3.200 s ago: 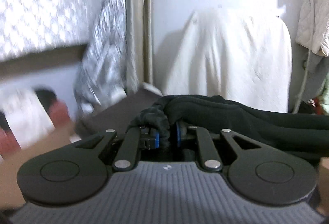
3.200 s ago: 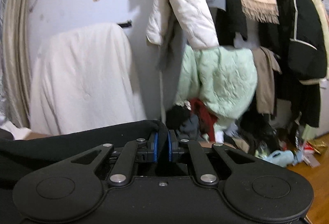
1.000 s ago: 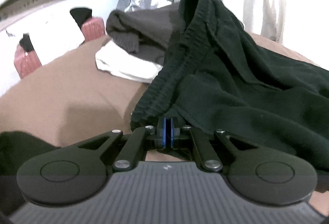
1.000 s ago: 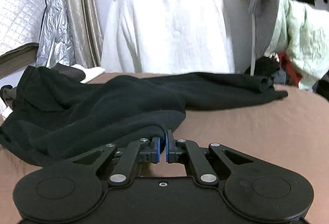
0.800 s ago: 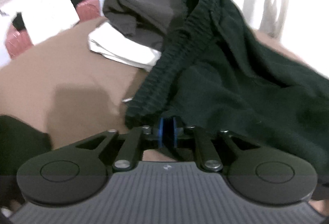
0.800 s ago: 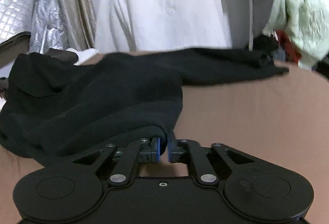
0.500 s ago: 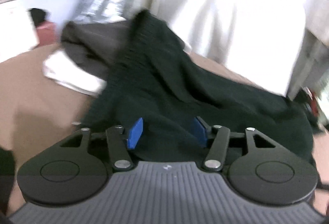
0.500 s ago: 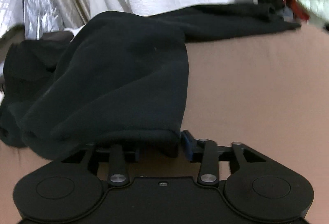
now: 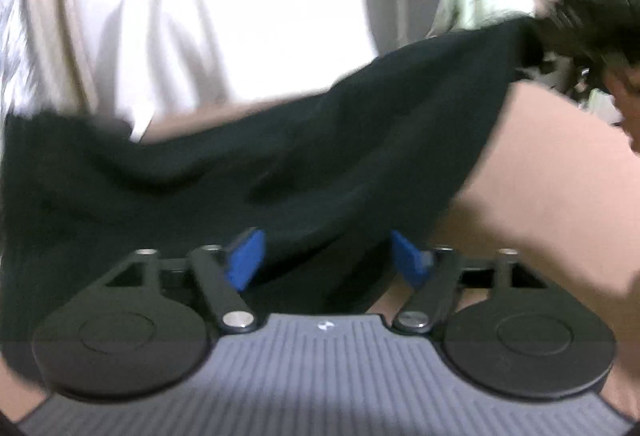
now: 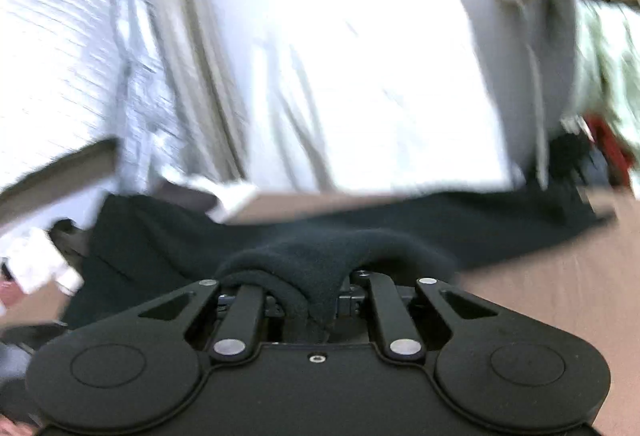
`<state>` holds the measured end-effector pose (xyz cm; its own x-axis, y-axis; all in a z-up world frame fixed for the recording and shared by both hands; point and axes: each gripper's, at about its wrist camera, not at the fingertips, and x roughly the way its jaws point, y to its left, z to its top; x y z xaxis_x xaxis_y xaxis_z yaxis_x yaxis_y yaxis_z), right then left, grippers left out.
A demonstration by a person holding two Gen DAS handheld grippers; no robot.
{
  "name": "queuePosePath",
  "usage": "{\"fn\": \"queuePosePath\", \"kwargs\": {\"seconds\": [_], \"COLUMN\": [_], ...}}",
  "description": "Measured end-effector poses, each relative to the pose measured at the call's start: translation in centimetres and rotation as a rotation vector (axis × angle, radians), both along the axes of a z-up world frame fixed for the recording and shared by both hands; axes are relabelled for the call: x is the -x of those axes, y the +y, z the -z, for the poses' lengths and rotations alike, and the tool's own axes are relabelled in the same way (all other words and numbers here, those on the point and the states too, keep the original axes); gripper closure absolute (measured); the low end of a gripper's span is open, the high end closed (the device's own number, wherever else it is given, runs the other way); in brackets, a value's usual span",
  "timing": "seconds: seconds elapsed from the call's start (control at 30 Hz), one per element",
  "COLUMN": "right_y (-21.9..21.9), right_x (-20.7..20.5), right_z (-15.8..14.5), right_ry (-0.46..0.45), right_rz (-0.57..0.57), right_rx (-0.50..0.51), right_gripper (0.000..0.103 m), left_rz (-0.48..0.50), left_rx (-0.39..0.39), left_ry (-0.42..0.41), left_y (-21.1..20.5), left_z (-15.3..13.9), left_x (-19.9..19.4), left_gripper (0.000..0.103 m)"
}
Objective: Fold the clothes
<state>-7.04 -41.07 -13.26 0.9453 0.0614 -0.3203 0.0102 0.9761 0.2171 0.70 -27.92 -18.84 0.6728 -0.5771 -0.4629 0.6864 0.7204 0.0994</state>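
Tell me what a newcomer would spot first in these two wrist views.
The black garment dominates, sprawled across the brown surface in front of a bright white draped sheet. In the right wrist view a bunched fold of it rises between the closed fingers of the right gripper, whose jaws have just been closing on it. The left gripper stands wide, having just been opening, its blue pads apart over the cloth's near edge.
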Motion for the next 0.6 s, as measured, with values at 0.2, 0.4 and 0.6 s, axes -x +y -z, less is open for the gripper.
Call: {"fn": "queuePosePath", "kwargs": {"seconds": [0.2, 0.4, 0.6], "right_y": [2.5, -0.3, -5.7], "right_x": [-2.7, -5.3, -6.8], "right_z": [-4.2, 3.0, 8.6], "right_ry": [-0.05, 0.168, 0.389], "right_rz": [-0.137, 0.049, 0.261], "right_rx": [0.058, 0.162, 0.004], "right_gripper": [0.089, 0.078, 0.056], "left_rz": [-0.013, -0.169, -0.23], "left_rx": [0.025, 0.11, 0.211], "left_ry": [-0.015, 0.303, 0.485], "left_y": [-4.5, -2.4, 0.3], "left_z": [-0.9, 1.3, 2.4], "left_x": [-2.9, -9.4, -12.3], "left_gripper": [0.015, 0.082, 0.052]}}
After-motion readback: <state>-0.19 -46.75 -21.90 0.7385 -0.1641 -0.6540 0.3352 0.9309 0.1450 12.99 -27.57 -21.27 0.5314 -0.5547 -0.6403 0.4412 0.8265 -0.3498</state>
